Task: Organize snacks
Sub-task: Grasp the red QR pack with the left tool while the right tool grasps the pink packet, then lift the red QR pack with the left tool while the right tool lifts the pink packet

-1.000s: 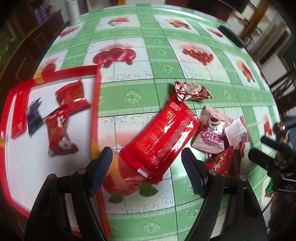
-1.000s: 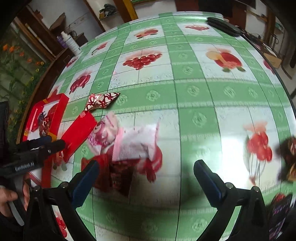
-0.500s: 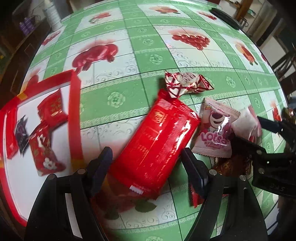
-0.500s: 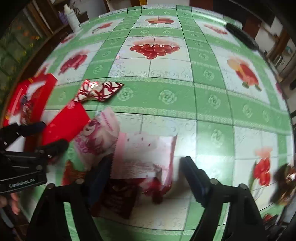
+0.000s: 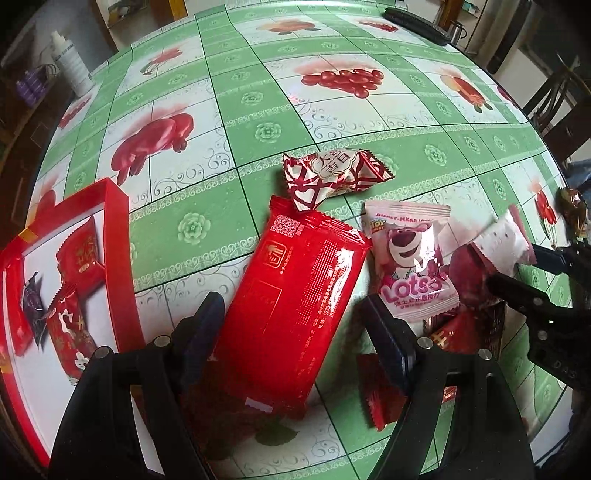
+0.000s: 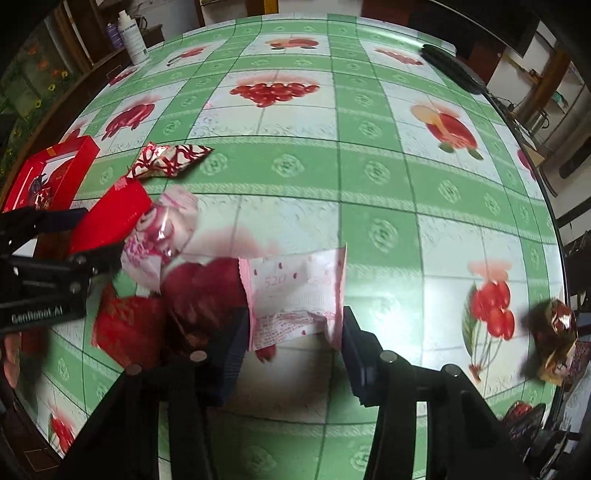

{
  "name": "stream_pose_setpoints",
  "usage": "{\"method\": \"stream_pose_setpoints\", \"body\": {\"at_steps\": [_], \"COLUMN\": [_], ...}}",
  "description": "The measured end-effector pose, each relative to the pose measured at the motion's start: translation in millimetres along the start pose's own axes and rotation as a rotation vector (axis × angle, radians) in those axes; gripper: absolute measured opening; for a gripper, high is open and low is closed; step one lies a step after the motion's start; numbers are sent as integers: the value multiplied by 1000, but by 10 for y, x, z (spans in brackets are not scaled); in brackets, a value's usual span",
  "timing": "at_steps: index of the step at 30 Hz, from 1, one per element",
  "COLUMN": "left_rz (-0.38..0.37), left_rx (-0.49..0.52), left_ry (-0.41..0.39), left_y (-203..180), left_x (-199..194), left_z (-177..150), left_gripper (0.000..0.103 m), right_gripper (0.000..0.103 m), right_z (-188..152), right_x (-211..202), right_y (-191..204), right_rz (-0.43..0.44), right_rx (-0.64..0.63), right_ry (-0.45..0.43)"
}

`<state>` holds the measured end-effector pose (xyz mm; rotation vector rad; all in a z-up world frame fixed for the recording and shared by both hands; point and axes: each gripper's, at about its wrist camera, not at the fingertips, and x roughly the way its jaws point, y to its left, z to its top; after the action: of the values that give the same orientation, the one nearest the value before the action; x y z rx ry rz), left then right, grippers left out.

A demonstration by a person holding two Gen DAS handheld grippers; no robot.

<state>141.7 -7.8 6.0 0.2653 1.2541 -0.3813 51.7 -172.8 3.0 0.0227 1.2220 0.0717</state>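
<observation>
A long red snack packet (image 5: pixel 295 295) lies on the green fruit-print tablecloth between the jaws of my open left gripper (image 5: pixel 295 332); whether the pads touch it I cannot tell. My right gripper (image 6: pixel 293 341) is open, its jaws either side of a pink-and-white sachet (image 6: pixel 295 295), also seen in the left wrist view (image 5: pixel 502 247). Beside them lie a pink Lotso packet (image 5: pixel 410 266), a red-and-white heart-print packet (image 5: pixel 332 173) and small red packets (image 5: pixel 454 332). A red-rimmed white tray (image 5: pixel 118 258) at the left holds several small snacks.
A white bottle (image 5: pixel 72 66) stands at the far left table edge. A black remote (image 5: pixel 417 24) lies at the far edge. A gold-wrapped sweet (image 6: pixel 554 332) lies at the right table edge. Chairs stand at the right.
Both grippers have moved forward and down over the snacks. The red packet now lies between the left jaws, and the pink-and-white sachet between the right jaws.
</observation>
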Motion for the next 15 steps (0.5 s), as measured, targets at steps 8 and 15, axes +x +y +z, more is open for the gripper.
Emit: {"method": "stream_pose_setpoints", "body": {"at_steps": [8,15], "left_rz": [-9,-5], "left_rx": [1,-31], "left_ry": [-22,-29], "left_y": [-109,-169], "left_x": [-67,-126], "left_z": [-87,-263], "left_gripper": [53,53], "right_gripper": [43,43], "right_z": [-25,-34], "right_x": [-27,-23], "right_y": [6,1], "right_rz": [-2,7], "right_rx": [-11,-27], "right_ry": [-9,-24]}}
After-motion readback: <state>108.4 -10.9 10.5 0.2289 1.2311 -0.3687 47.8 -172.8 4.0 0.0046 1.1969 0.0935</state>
